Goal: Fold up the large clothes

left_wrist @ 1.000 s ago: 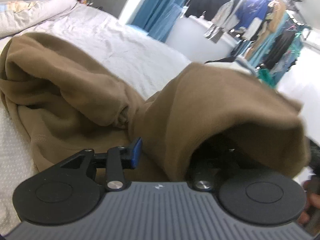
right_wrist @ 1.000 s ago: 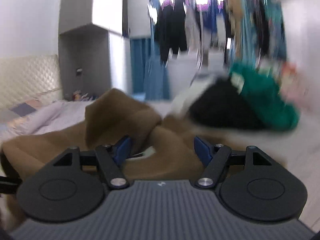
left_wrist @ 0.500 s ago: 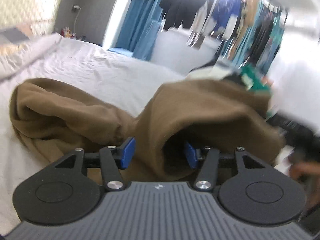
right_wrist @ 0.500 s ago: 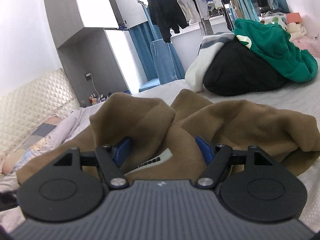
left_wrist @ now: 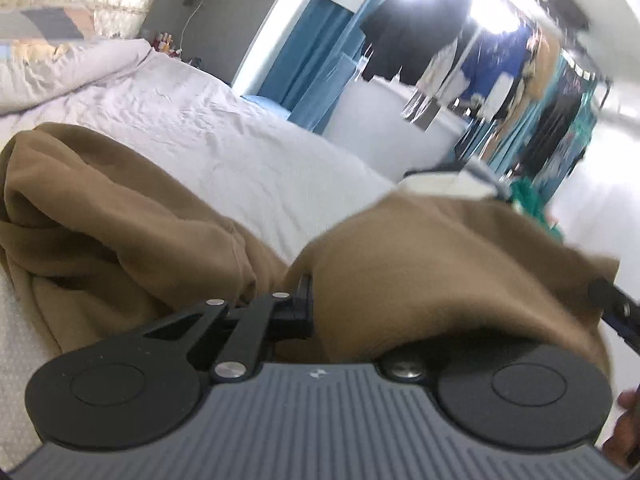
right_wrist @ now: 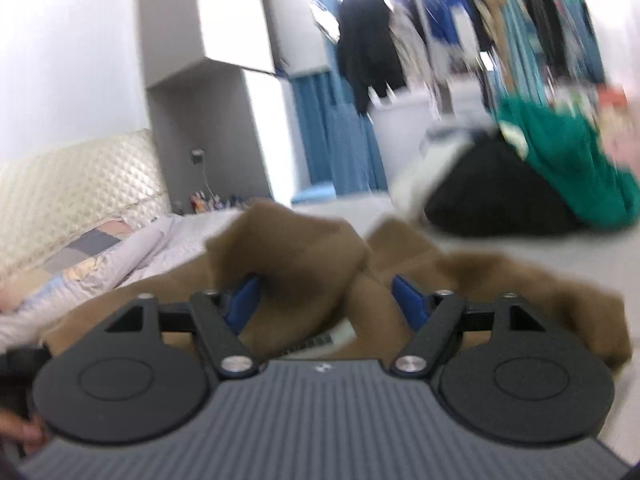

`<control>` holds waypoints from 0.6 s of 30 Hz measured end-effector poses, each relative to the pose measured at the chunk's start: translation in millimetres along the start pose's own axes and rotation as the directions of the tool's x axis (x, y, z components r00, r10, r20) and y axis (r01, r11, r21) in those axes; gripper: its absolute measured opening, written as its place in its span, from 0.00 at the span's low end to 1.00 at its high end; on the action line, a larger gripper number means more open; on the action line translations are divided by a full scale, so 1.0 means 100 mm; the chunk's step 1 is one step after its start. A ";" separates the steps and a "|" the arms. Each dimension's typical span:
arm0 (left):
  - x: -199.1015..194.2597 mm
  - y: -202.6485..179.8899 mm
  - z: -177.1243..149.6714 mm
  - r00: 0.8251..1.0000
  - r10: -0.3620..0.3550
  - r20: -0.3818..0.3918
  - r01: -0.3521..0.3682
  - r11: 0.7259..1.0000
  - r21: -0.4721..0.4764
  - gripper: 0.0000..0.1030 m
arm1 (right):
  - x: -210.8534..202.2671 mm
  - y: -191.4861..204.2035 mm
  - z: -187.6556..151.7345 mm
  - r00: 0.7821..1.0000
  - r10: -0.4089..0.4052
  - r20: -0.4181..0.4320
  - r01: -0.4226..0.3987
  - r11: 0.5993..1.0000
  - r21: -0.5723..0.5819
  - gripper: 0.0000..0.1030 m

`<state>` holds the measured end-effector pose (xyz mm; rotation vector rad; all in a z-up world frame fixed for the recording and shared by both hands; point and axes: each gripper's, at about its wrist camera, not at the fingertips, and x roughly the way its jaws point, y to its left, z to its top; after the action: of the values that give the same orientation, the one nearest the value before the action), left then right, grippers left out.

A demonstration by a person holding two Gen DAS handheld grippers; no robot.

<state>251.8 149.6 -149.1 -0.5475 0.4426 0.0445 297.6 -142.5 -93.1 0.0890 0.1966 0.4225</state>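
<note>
My left gripper (left_wrist: 310,300) is clenched on the brown fleece garment (left_wrist: 432,264); my right gripper (right_wrist: 326,300) is opening, with fabric between its pads. Risk: one-sided hold bunches the fold.

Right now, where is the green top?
In the right wrist view the green top is far right on the bed, draped over a black garment, beyond the brown garment.

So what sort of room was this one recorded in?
Most likely a bedroom at home. A brown sweatshirt lies crumpled on a bed with a white sheet and a quilted headboard, and clothes hang on a rack by the bright window.
</note>
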 end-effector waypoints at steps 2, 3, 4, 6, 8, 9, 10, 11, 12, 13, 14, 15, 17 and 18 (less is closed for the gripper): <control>-0.04 0.01 0.05 1.000 -0.008 0.008 0.008 1.000 -0.014 0.06 | -0.09 0.23 0.00 0.999 0.016 0.049 -0.011 0.993 -0.115 0.88; -0.04 0.02 0.08 1.000 -0.010 0.011 0.010 1.000 -0.021 0.06 | -0.12 0.33 -0.01 0.998 0.018 0.064 -0.007 0.986 -0.167 0.88; -0.05 0.03 0.10 1.000 -0.015 0.011 0.015 0.999 -0.031 0.06 | -0.16 0.44 -0.04 0.997 0.027 0.079 -0.009 0.974 -0.225 0.88; -0.04 0.07 0.12 1.000 -0.028 0.009 0.029 0.998 -0.058 0.06 | -0.23 0.63 -0.11 0.993 0.038 0.113 0.003 0.941 -0.339 0.88; -0.07 0.07 0.14 0.999 -0.035 0.015 0.036 0.997 -0.062 0.06 | -0.29 0.76 -0.18 0.988 0.054 0.142 0.013 0.901 -0.434 0.88; -0.08 0.07 0.14 0.999 -0.033 0.016 0.034 0.998 -0.061 0.06 | -0.30 0.82 -0.21 0.989 0.058 0.137 0.014 0.882 -0.472 0.89; -0.08 0.08 0.15 0.999 -0.039 0.018 0.040 0.997 -0.067 0.06 | -0.30 0.86 -0.25 0.990 0.041 0.132 0.032 0.860 -0.510 0.94; -0.09 0.07 0.14 0.999 -0.041 0.017 0.042 0.997 -0.070 0.06 | -0.30 0.89 -0.28 0.992 0.020 0.124 0.050 0.844 -0.534 0.94; -0.08 0.07 0.15 0.999 -0.039 0.017 0.040 0.997 -0.071 0.06 | -0.30 0.89 -0.31 0.993 -0.009 0.121 0.074 0.835 -0.545 0.94; -0.08 0.08 0.16 0.999 -0.039 0.019 0.040 0.996 -0.074 0.06 | -0.31 0.87 -0.31 0.991 -0.044 0.123 0.105 0.836 -0.539 0.94; -0.08 0.09 0.17 0.999 -0.041 0.020 0.042 0.996 -0.080 0.06 | -0.33 0.83 -0.28 0.988 -0.081 0.129 0.137 0.842 -0.522 0.94; -0.07 0.10 0.18 0.999 -0.042 0.021 0.044 0.995 -0.086 0.06 | -0.36 0.77 -0.24 0.983 -0.121 0.141 0.176 0.853 -0.492 0.94; -0.06 0.12 0.18 0.999 -0.048 0.023 0.050 0.994 -0.095 0.06 | -0.46 0.56 -0.09 0.967 -0.200 0.157 0.248 0.881 -0.404 0.94; -0.06 0.12 0.19 0.998 -0.054 0.026 0.056 0.994 -0.096 0.06 | -0.49 0.46 -0.02 0.967 -0.214 0.140 0.251 0.898 -0.362 0.94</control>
<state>252.3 169.8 -137.9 -0.6540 0.4041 0.0197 234.7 -121.2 -81.1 -0.2924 0.0262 0.2091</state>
